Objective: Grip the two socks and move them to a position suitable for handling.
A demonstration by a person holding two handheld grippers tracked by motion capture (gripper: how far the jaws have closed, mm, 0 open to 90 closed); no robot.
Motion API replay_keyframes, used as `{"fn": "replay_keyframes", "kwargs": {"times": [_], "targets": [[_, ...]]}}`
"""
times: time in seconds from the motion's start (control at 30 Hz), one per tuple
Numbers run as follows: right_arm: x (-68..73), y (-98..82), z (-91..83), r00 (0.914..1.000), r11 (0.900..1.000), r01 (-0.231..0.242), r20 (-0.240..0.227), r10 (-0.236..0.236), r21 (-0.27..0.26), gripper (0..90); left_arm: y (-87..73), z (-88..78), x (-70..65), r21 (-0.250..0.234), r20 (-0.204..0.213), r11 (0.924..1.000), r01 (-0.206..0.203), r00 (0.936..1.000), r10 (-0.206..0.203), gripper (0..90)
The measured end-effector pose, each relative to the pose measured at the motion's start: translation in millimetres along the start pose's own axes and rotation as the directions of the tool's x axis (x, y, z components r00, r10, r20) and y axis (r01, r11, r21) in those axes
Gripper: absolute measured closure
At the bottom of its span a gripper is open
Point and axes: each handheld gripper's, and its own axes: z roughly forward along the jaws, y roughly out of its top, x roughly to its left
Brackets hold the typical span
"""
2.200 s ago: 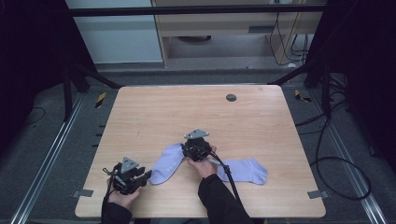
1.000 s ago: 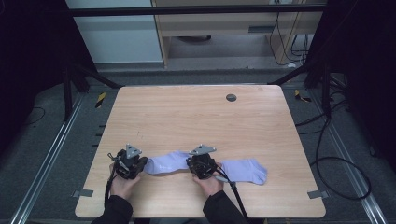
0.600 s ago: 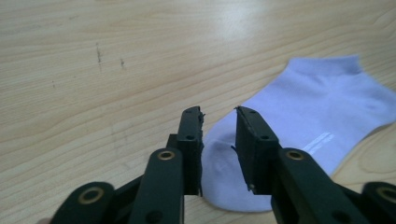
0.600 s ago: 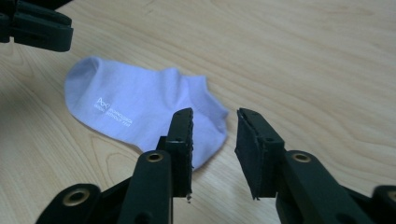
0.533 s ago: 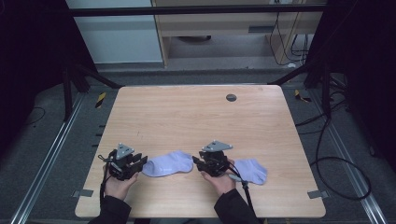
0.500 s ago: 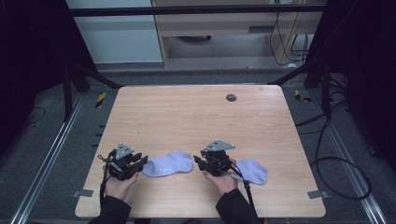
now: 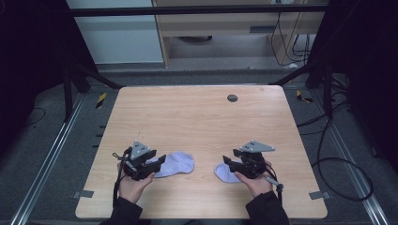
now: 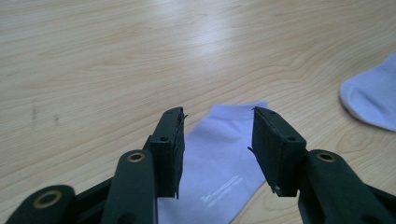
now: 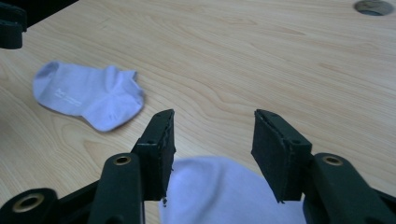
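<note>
Both socks now lie apart on the table [image 7: 197, 112]; a moment ago they lay close together in one line, and my hands were closer together too. Now my left claw [image 7: 157, 165] sits near the front left of the table, and my right claw [image 7: 228, 165] sits near the front right.

My left claw has just been opening. Its jaws stand wide apart and hold nothing. The left sock [image 7: 176, 164] lies flat on the wood under them, and in the left gripper view I see it [image 8: 219, 158] in the gap below the jaws, not pinched.

My right claw has just been opening too. Its jaws are wide and hold nothing. The right sock [image 7: 226, 172] lies flat on the table just under my right hand [image 7: 253, 180]. In the right gripper view it [image 9: 224, 191] shows below the jaws, and the other sock [image 9: 88, 95] lies farther off.
</note>
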Motion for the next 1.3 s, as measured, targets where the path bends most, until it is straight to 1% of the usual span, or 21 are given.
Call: {"fn": "replay_keyframes", "kwargs": {"times": [0.13,0.2,0.27,0.33,0.4,0.5,0.57,0.7,0.8,0.83,0.87,0.97,1.07,1.17,1.3], "targets": [[-12.7,-8.9,-14.7,0.9996,1.000,-0.016,0.022,0.016,-0.011,46.6,8.6,9.4,-15.9,0.001,0.025,0.9998,-0.021,0.9995,0.020,52.4],[-18.9,-13.0,-20.9,0.9994,1.000,-0.011,0.034,0.011,-0.009,46.3,13.1,14.7,-25.2,0.002,0.035,0.9994,-0.035,0.9988,0.035,52.3],[-24.8,-17.3,-26.6,0.9989,1.000,-0.007,0.046,0.007,-0.005,46.1,17.0,19.8,-34.7,0.007,0.045,0.9985,-0.054,0.9975,0.054,52.2],[-30.3,-22.1,-32.1,0.9982,1.000,-0.013,0.059,0.013,-0.002,46.4,19.9,24.7,-43.8,0.003,0.064,0.9980,-0.063,0.9960,0.063,51.7],[-36.5,-27.4,-37.1,0.9976,1.000,-0.008,0.069,0.009,-0.003,47.0,21.9,29.0,-51.9,0.013,0.073,0.9962,-0.086,0.9938,0.084,51.6],[-43.5,-35.7,-42.8,0.9968,1.000,-0.024,0.077,0.024,0.002,47.9,23.6,35.5,-62.3,0.017,0.085,0.9950,-0.098,0.9917,0.096,51.9],[-47.2,-40.4,-43.9,0.9961,1.000,-0.020,0.086,0.019,0.009,48.1,24.3,41.3,-69.8,0.020,0.096,0.9946,-0.102,0.9904,0.100,52.2],[-52.5,-50.5,-43.4,0.9944,0.999,-0.013,0.105,0.009,0.040,48.6,24.2,55.8,-85.6,0.032,0.119,0.9929,-0.115,0.9868,0.110,52.1],[-56.8,-55.1,-42.0,0.9939,0.999,-0.006,0.110,0.000,0.054,49.3,22.9,65.4,-95.7,0.040,0.124,0.9915,-0.124,0.9852,0.118,52.3],[-58.2,-56.0,-42.0,0.9933,0.998,-0.010,0.115,0.003,0.061,49.6,22.1,69.4,-99.4,0.046,0.126,0.9904,-0.130,0.9843,0.124,52.5],[-59.3,-57.0,-42.0,0.9929,0.998,-0.023,0.118,0.015,0.064,49.8,21.3,72.5,-102.2,0.050,0.128,0.9896,-0.135,0.9834,0.128,52.7],[-64.3,-59.2,-41.8,0.9914,0.997,-0.018,0.130,0.009,0.069,51.1,18.8,81.0,-109.1,0.062,0.135,0.9877,-0.143,0.9817,0.134,53.9],[-68.9,-62.2,-40.0,0.9895,0.995,-0.032,0.143,0.019,0.089,53.0,16.4,88.6,-115.1,0.073,0.143,0.9850,-0.156,0.9792,0.144,56.8],[-72.3,-64.9,-36.8,0.9890,0.993,-0.035,0.147,0.018,0.111,54.5,14.3,95.4,-119.6,0.082,0.152,0.9840,-0.158,0.9777,0.145,58.6],[-76.1,-65.7,-32.8,0.9858,0.990,-0.034,0.168,0.011,0.134,58.1,11.3,107.6,-125.4,0.105,0.159,0.9817,-0.159,0.9771,0.141,61.5]]}}
